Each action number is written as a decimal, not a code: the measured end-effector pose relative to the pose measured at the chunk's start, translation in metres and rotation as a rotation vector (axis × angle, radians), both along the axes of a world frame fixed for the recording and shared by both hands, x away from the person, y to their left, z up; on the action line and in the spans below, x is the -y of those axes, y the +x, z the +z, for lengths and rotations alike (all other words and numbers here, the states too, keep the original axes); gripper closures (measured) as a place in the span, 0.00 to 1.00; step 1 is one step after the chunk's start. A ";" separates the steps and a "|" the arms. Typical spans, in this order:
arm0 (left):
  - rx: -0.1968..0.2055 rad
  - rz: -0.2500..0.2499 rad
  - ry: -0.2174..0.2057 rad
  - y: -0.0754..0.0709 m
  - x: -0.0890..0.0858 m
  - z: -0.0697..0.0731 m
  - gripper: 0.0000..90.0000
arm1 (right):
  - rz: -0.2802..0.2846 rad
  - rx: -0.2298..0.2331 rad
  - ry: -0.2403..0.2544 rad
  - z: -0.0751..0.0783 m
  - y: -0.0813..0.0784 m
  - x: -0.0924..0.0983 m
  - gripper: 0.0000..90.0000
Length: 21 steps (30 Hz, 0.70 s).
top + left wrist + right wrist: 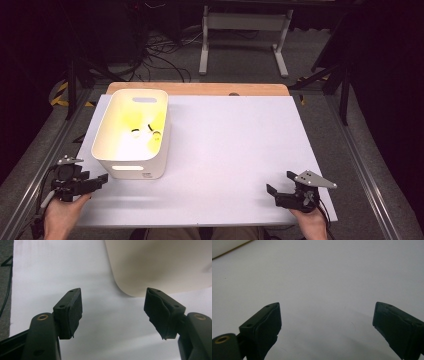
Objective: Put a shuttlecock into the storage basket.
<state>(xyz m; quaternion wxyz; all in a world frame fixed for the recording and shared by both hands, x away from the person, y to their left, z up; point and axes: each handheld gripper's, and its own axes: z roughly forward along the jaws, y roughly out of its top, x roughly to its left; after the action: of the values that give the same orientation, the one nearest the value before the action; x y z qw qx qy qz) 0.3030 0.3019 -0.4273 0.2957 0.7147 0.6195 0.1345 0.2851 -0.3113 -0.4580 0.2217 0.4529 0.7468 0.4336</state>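
Left gripper point(102, 179) at the table's 8 o'clock corner: jaws spread wide, released, nothing between the pads, nothing touched; in the left gripper view point(113, 308) only bare white sheet point(50, 272) lies between the jaws. Right gripper point(281, 183) at the 4 o'clock corner, likewise gaping and empty, well apart from everything; its own view point(327, 320) shows plain sheet between the pads. White bin point(131, 134) sits on the sheet point(235, 150) at about 10 o'clock of the table, just beyond the left gripper at that gripper's 1 o'clock, near but not touching; its rounded corner point(160, 267) fills the upper right of the left gripper view. Bin upright, mouth up, long axis running 12 to 6, a handle slot in each short end. Small dark items point(145, 131) lie inside; too small to identify.
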 end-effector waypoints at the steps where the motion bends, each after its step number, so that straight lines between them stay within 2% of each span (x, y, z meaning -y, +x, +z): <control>1: 0.004 -0.003 -0.001 -0.001 0.002 0.000 0.35 | 0.000 0.001 0.001 0.000 0.000 0.000 0.10; 18: 0.048 -0.039 -0.013 -0.011 0.016 -0.004 0.35 | -0.001 0.002 0.002 0.000 0.000 0.000 0.10; 21: 0.068 -0.047 -0.013 -0.014 0.019 -0.005 0.34 | 0.001 0.002 0.002 0.000 0.000 0.000 0.10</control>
<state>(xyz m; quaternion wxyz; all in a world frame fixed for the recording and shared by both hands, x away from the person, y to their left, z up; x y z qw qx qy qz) 0.2886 0.2832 -0.4325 0.3242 0.7222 0.5929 0.1479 0.2847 -0.3114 -0.4577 0.2219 0.4521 0.7465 0.4348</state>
